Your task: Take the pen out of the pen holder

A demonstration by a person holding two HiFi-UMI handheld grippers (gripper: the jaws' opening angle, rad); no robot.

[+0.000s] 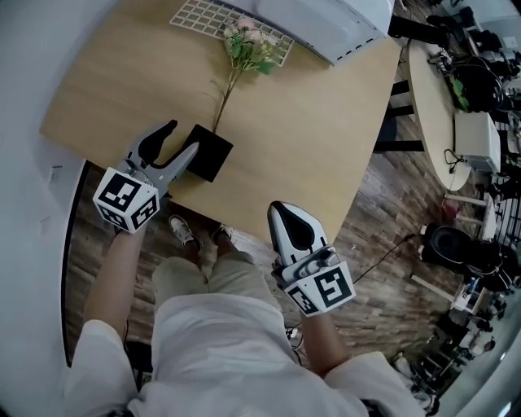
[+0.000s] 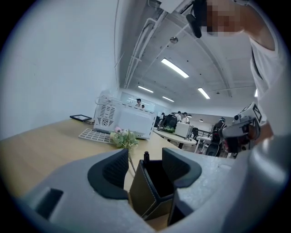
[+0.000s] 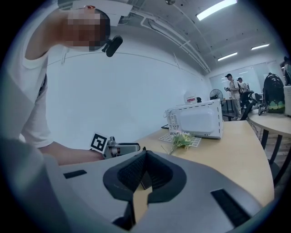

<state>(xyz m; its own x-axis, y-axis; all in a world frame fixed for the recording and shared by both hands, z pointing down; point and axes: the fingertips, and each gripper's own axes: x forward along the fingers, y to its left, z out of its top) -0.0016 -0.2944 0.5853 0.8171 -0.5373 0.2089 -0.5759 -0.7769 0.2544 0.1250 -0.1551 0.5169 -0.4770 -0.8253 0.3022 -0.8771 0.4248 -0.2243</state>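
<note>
Pen holder (image 2: pixel 144 193): black, upright near the front edge of the table (image 1: pixel 309 138), between the parted jaws of the left gripper (image 2: pixel 146 160) — probably to steady it; no squeeze seen.
Pen (image 2: pixel 146 156): dark tip, far corner of holder.
Right gripper (image 3: pixel 144 157): closed, empty, off the table edge — likely waiting.
Pose: both nosed slightly down.

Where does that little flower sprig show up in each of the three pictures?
Head view: the flower sprig shows top centre, by the white appliance.
Left gripper view: left of centre, before the appliance.
Right gripper view: right of centre, before the appliance.
Shared landmark: the white appliance.
</note>
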